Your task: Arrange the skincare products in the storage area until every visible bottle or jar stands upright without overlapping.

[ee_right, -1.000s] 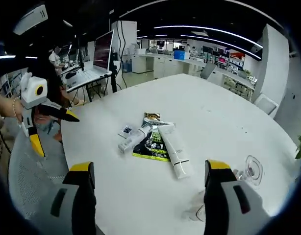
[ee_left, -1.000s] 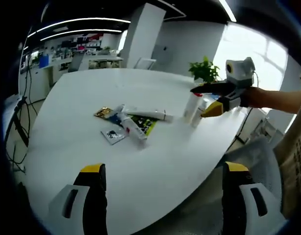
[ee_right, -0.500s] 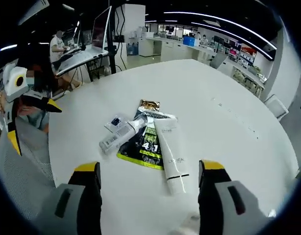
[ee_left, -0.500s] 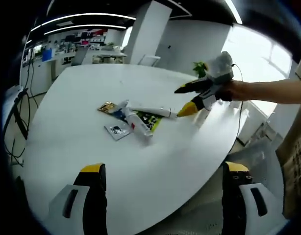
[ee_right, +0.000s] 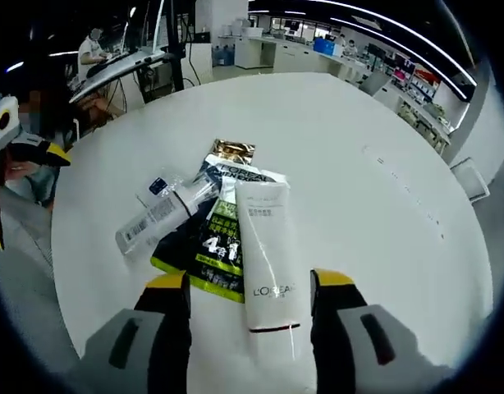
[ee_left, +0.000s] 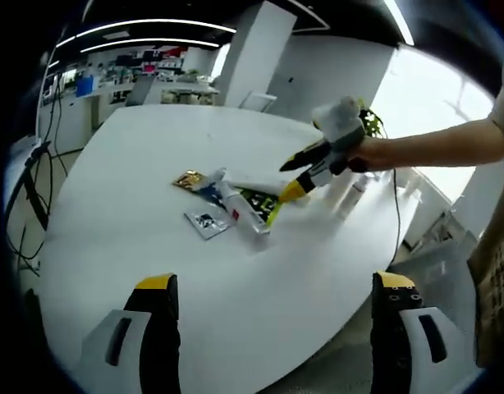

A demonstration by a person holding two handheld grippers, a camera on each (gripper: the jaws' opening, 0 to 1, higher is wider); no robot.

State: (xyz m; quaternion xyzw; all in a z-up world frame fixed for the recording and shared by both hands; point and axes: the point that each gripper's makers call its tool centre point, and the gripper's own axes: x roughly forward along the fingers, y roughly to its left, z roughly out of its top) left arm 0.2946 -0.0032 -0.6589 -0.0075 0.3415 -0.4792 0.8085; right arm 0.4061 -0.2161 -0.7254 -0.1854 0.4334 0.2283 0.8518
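Observation:
Several skincare items lie flat in a pile on the white round table [ee_left: 153, 271]. A white L'Oreal tube [ee_right: 264, 246] rests on a black-and-green sachet [ee_right: 207, 246], beside a clear bottle [ee_right: 160, 215] on its side and a gold sachet [ee_right: 230, 151]. My right gripper [ee_right: 252, 281] is open, its jaws flanking the tube's capped end without touching it. In the left gripper view the right gripper [ee_left: 287, 176] hovers over the pile [ee_left: 231, 201], and white bottles [ee_left: 351, 197] stand upright behind it. My left gripper [ee_left: 277, 283] is open and holds nothing, well short of the pile.
A small flat sachet [ee_left: 207, 222] lies at the pile's near side. The table edge [ee_left: 350, 320] curves close on the right. A person's forearm [ee_left: 432, 152] reaches in from the right. Desks and monitors [ee_right: 129, 57] stand beyond the table.
The right gripper has left the upright bottles and moved down over the pile, so the white tube now lies between its jaws. The left gripper has barely moved.

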